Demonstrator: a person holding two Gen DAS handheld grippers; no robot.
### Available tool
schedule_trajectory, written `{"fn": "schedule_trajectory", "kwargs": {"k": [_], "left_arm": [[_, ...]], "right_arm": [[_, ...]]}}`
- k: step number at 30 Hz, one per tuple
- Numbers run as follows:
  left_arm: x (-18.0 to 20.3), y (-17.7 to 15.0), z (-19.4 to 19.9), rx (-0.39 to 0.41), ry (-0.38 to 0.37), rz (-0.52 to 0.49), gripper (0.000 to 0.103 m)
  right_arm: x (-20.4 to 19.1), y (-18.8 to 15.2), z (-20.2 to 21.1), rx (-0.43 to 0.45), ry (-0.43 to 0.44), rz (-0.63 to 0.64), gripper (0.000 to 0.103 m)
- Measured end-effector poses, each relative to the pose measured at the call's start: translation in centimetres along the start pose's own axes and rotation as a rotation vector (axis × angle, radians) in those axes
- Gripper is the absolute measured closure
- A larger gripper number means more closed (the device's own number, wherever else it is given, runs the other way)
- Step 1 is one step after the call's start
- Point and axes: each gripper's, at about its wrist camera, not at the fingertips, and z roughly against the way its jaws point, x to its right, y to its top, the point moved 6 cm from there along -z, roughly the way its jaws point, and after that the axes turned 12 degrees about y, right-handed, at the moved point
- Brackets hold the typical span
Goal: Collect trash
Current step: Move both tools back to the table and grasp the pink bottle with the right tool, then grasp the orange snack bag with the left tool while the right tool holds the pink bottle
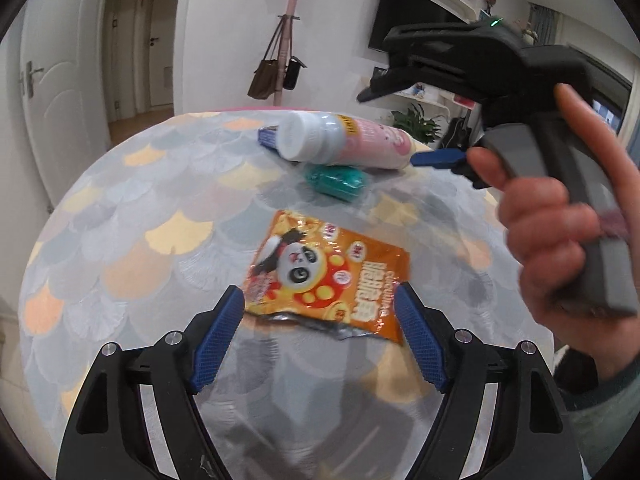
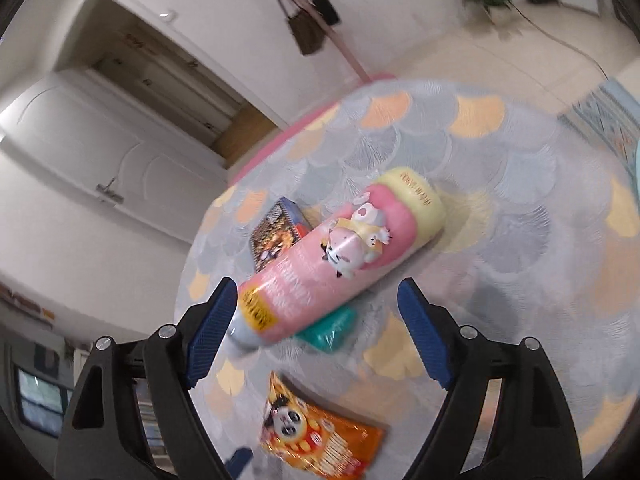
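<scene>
An orange panda snack wrapper [image 1: 328,276] lies flat on the scale-patterned table; it also shows in the right wrist view [image 2: 320,440]. My left gripper [image 1: 320,340] is open, its fingers on either side of the wrapper's near edge. A pink bottle with a white cap [image 1: 340,142] lies on its side farther back, over a teal packet [image 1: 338,180] and a small blue box [image 2: 276,232]. My right gripper [image 2: 316,328] is open above the bottle [image 2: 340,256] and the teal packet [image 2: 328,330]. In the left wrist view the right gripper's one visible fingertip [image 1: 438,158] is beside the bottle.
The round table [image 1: 120,240] has a pink rim [image 2: 280,140]. A coat stand with hanging bags [image 1: 280,68] stands behind it, with doors to the left. A TV [image 1: 412,20], shelves and a plant [image 1: 412,122] are at the right.
</scene>
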Motion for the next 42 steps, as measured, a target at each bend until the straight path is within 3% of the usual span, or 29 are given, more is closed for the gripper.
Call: {"fn": "schedule_trajectory", "kwargs": {"k": [9,19,28,35,37,42], "left_arm": [[-1.6,-0.2,-0.3,0.002,-0.049,0.050,0.028],[-0.8,-0.5,-0.5,-0.001,-0.045,-0.005,0.028],[2.1,-1.5,-1.9,-0.086,-0.058,-0.136,0.028],[3.3,-1.2,-3.7,-0.108,0.073,-0.206,0.032],[2.3,-0.9,-3.6,-0.113,0.090,-0.189,0.042],[-2.5,-0.4,-2.6,-0.112,0.157,-0.095,0.043]], "right_arm": [[1.0,0.2,-4.5,-0.056,0.018,-0.136,0.025],[0.5,-1.0,-3.0,-0.154,0.044,-0.001,0.050],[2.0,-2.8,1.1,-0.242,0.008,0.156,0.056],[2.3,-3.2,4.1,-0.256,-0.044,0.292,0.056],[2.1,-3.7,4.7,-0.252,-0.071,0.343,0.056],[1.4,-5.0,4.7,-0.259,-0.116,0.458,0.056]]}}
